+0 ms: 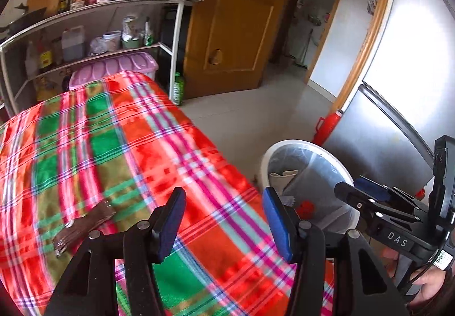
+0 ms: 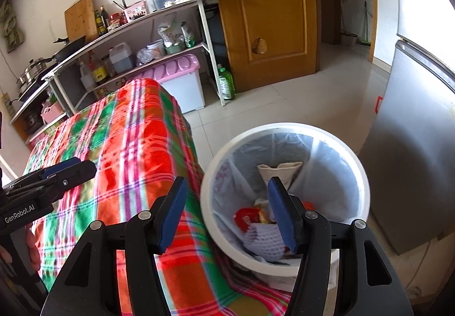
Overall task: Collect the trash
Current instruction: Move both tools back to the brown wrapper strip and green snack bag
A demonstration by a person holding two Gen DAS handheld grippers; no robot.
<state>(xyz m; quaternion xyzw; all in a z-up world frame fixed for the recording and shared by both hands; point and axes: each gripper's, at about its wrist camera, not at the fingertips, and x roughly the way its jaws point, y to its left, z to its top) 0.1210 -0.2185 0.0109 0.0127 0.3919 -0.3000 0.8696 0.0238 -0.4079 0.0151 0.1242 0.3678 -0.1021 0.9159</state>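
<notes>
A white trash bin (image 2: 364, 173) with a clear liner stands on the floor beside the table. Inside it lie a beige wrapper (image 2: 280, 169), red trash (image 2: 244, 217) and a white foam net (image 2: 266, 242). My right gripper (image 2: 227, 213) is open and empty, over the gap between the table edge and the bin's near left rim. My left gripper (image 1: 224, 225) is open and empty above the plaid-covered table (image 1: 128, 145). A brown banana peel (image 1: 85, 226) lies on the cloth, left of the left gripper. The bin also shows in the left wrist view (image 1: 266, 158).
A metal shelf rack (image 2: 136, 22) with bottles, a kettle and a pan stands behind the table. A pink-lidded storage box (image 2: 182, 79) and a green bottle (image 2: 226, 84) stand on the floor. A wooden door (image 2: 267, 17) is behind. A silver fridge (image 2: 412, 131) stands right of the bin.
</notes>
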